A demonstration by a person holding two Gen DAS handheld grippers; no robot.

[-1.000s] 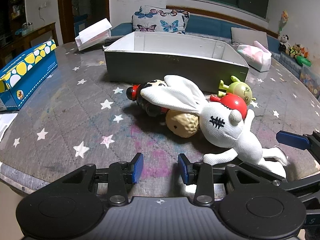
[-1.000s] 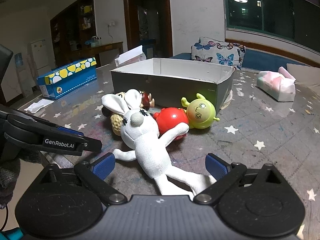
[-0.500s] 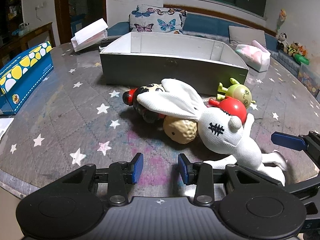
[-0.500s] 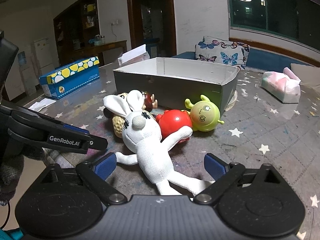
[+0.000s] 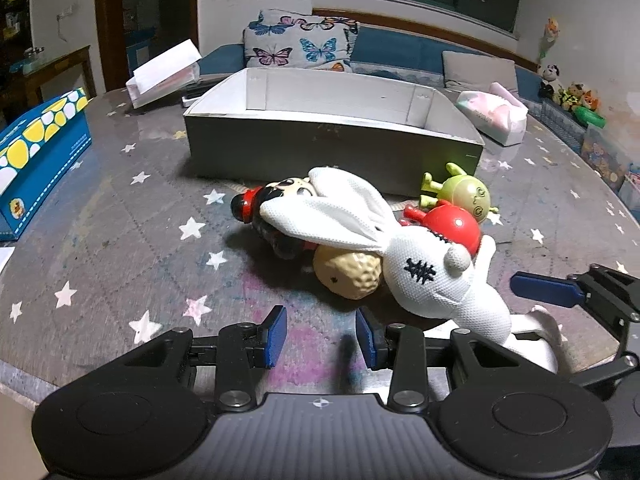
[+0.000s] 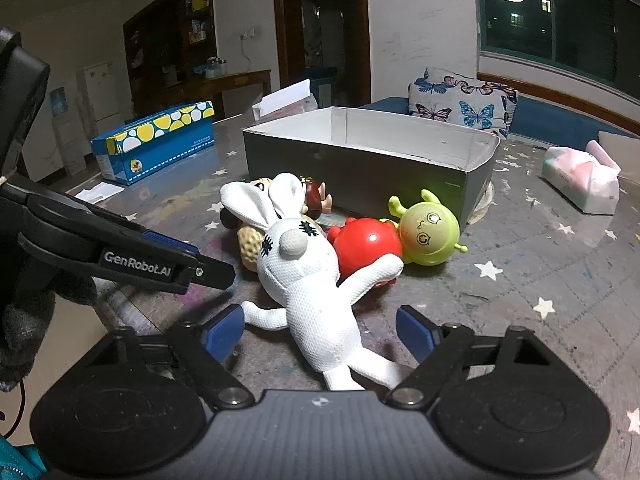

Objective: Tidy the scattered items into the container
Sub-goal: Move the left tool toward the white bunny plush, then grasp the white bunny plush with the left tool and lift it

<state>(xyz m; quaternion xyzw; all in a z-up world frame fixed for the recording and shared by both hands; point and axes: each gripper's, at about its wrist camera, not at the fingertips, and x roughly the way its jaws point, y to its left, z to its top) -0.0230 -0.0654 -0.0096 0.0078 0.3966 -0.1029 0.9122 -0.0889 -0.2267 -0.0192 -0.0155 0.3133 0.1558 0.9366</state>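
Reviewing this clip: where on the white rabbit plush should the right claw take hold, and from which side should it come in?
Probably the torso. The white rabbit plush lies flat with its legs toward the right claw, whose jaws straddle the body, closing but not yet pressing. Coming from the leg end looks best: the body is narrow and soft, while its head and ears rest against the red toy and the other toys.

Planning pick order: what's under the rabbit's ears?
The rabbit's ears drape over a dark doll with a red cap; a tan bumpy toy sits under its head. The doll's middle is covered.
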